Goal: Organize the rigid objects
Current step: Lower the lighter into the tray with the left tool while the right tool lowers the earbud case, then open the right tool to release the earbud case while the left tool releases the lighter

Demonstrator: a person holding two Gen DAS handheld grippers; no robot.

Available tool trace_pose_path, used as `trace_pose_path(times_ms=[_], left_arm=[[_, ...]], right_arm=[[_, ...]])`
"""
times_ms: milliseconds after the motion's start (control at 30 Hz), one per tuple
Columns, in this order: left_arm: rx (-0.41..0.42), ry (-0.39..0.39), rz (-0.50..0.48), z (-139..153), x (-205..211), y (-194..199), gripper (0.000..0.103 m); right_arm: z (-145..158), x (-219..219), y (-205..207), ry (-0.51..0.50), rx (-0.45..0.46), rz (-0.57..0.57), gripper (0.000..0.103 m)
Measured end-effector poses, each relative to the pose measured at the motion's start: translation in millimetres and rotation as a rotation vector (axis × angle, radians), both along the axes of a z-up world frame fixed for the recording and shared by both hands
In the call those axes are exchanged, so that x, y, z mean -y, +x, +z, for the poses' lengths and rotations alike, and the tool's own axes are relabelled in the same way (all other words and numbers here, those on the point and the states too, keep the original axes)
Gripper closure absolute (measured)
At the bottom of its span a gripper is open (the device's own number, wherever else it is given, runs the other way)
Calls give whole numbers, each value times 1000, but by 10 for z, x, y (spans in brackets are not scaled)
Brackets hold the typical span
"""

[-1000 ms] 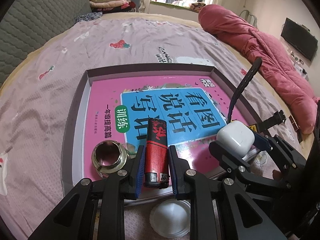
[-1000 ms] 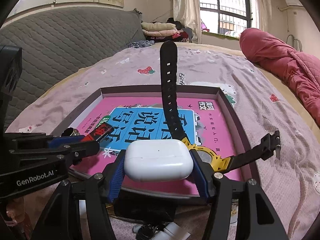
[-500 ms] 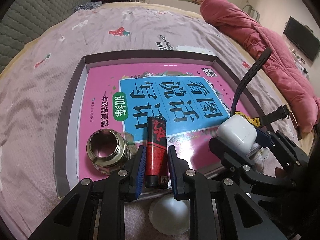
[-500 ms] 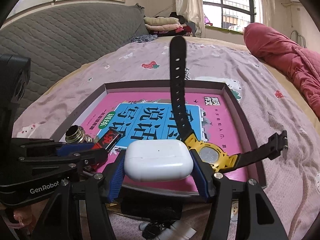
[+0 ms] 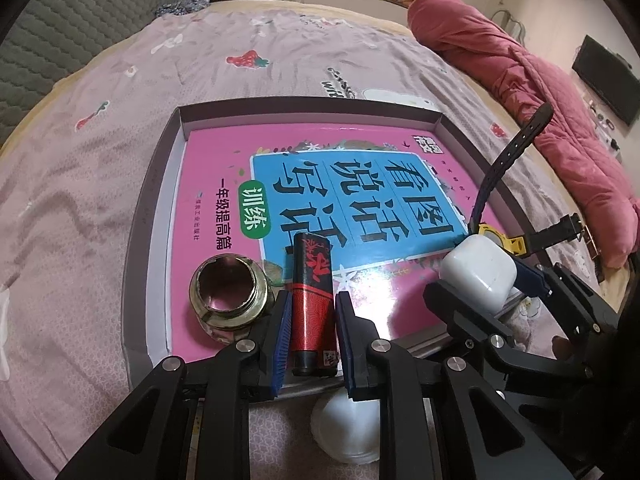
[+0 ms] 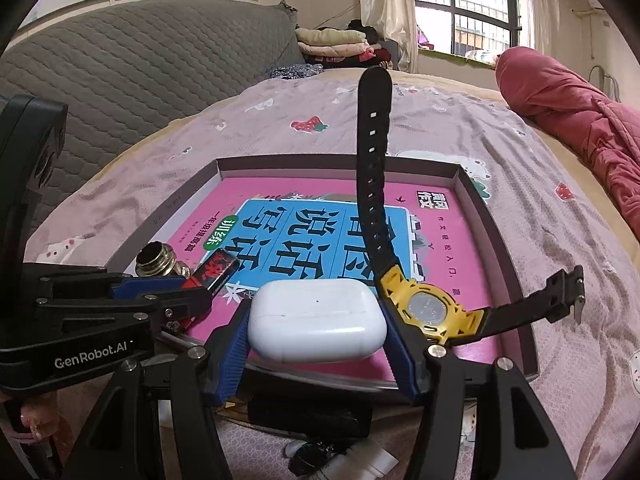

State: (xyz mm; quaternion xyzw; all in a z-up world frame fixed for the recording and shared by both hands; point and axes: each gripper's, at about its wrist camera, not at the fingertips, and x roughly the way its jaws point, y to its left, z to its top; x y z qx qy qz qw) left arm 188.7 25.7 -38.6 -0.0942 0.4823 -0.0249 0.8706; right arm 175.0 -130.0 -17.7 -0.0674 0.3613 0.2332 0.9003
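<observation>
A shallow grey box lies on the bed with a pink and blue book inside. My left gripper is shut on a red and black lighter, low over the book's near edge. A brass threaded fitting stands just left of it. My right gripper is shut on a white earbud case at the box's near edge. A yellow and black watch lies in the box to the case's right, one strap sticking up.
A white round lid lies on the bed below the left gripper. Small dark and white items lie under the right gripper. A red quilt lies at the right, a grey headboard at the left.
Both grippers have moved a little forward over the box's near edge, still holding their objects. The fitting and watch have not moved.
</observation>
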Motion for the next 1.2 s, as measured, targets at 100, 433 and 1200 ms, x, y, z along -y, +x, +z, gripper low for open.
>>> trace_pose_path(times_ms=[100, 433, 1200], left_arm=[[-2, -4, 2, 0, -8, 2, 81], [-1, 0, 0, 4, -2, -5, 81], [-1, -23, 5, 26, -51, -16, 81]], right_arm=[[4, 8, 8, 0, -2, -1, 42], [7, 16, 10, 1, -3, -1, 42], [88, 85, -8, 24, 23, -24, 42]])
